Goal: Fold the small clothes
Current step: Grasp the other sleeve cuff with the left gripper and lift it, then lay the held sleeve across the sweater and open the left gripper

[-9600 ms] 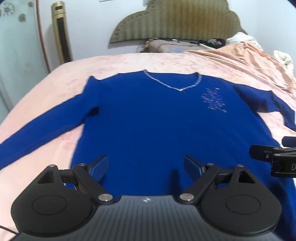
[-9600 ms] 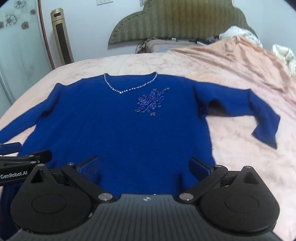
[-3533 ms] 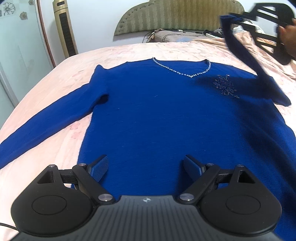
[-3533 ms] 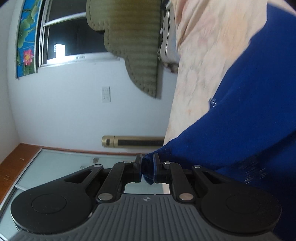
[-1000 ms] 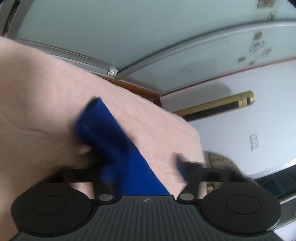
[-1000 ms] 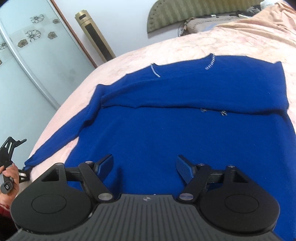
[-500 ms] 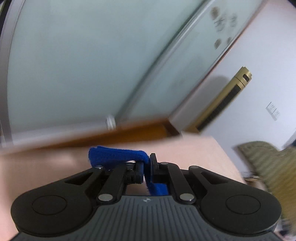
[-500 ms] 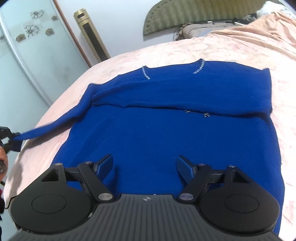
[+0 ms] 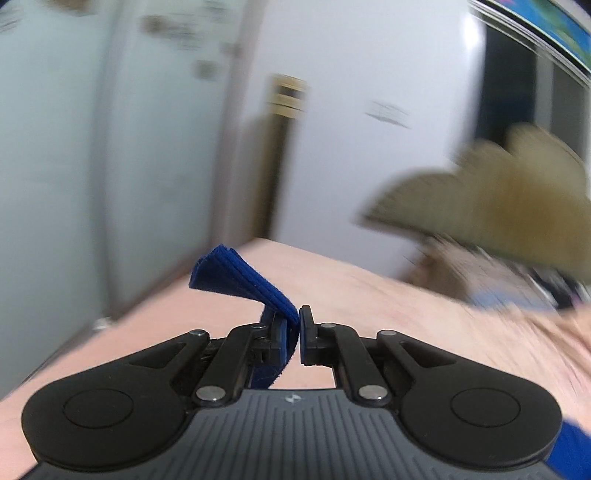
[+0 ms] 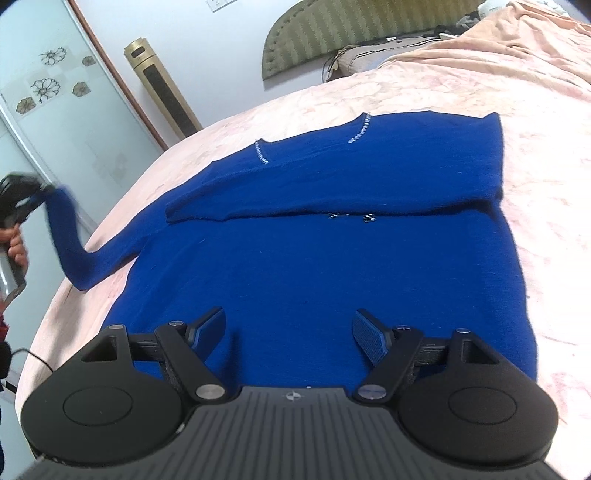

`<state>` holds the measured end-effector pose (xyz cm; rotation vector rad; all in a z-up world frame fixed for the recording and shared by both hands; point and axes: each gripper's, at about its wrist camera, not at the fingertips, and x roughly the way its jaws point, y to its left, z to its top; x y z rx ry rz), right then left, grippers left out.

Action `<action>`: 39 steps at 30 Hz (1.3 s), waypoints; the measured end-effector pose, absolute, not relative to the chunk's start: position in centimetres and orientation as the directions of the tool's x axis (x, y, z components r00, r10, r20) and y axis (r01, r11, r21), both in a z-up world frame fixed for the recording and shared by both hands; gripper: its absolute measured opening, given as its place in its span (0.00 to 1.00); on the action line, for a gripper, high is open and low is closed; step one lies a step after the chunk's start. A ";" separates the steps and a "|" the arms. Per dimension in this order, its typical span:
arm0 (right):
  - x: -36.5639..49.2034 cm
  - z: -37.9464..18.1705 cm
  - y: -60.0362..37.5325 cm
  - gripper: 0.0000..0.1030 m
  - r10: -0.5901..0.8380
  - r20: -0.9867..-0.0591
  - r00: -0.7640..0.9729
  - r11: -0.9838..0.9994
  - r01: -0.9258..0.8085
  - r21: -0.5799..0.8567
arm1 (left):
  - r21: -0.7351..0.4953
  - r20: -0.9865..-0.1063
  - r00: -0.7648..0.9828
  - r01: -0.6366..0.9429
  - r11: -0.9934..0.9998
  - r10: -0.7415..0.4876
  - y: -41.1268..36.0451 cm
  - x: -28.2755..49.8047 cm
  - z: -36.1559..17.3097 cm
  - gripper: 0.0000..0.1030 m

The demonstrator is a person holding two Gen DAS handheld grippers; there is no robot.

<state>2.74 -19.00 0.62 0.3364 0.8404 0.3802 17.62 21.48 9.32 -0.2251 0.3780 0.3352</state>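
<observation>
open bedspread right of sweater, lifted sleeve (left edge) blocking

Pink bedspread covers bed. Olive headboard far. Gold tower fan far left, beside flower-patterned glass door.

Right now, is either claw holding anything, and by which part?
The left claw is shut on the blue sweater, pinching the ribbed cuff of its left sleeve, lifted off the bed. The right claw is open and holds nothing.

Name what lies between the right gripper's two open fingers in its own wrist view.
Only the blue sweater body, lying flat on the bed below the right gripper; its fingers hold nothing. The right wrist view shows this.
</observation>
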 end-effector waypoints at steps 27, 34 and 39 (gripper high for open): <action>3.2 0.6 -26.0 0.77 0.363 -0.623 0.693 0.870 -0.014 0.493 | -0.040 -0.550 0.779 0.334 0.942 -0.300 -6.8 20.6 2.6 0.08; 7.5 1.5 -26.7 0.78 0.405 -0.542 0.736 0.831 -0.050 0.554 | -0.004 -0.577 0.803 0.180 0.984 -0.149 -2.9 16.7 0.9 0.76; 14.3 1.1 -21.6 0.78 0.514 -0.532 0.673 0.821 -0.205 0.534 | 0.120 -0.559 0.829 0.075 0.990 0.005 1.0 13.9 0.5 0.76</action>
